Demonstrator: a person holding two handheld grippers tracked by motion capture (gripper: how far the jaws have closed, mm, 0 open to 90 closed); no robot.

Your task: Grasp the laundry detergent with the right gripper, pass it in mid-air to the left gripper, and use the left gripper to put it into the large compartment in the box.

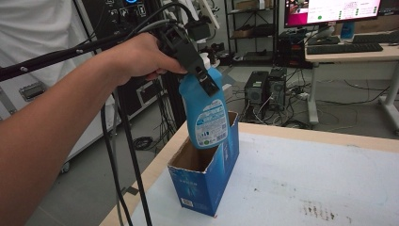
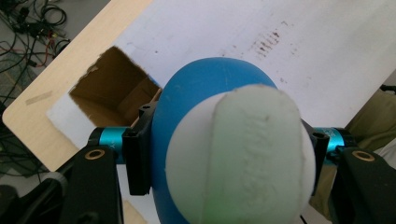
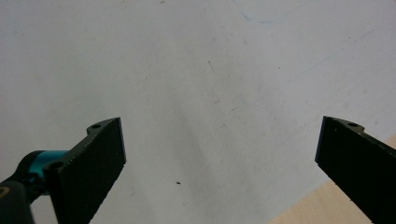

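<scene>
left tool (image 1: 203, 75) grips blue bottle (image 1: 207, 115) | label unreadable | right tool (image 3: 219, 154) spread wide

Bottle (image 1: 207, 110) base hidden inside the box (image 1: 207, 181); label print illegible.

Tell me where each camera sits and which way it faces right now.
High view: above the person's side, facing forward and down; forearm and left gripper show.
Left gripper view: on that gripper, looking down past the blue bottle into the open box.
Right gripper view: facing the white tabletop between open jaws.
Shared: bottle and box, high and left gripper views.
</scene>
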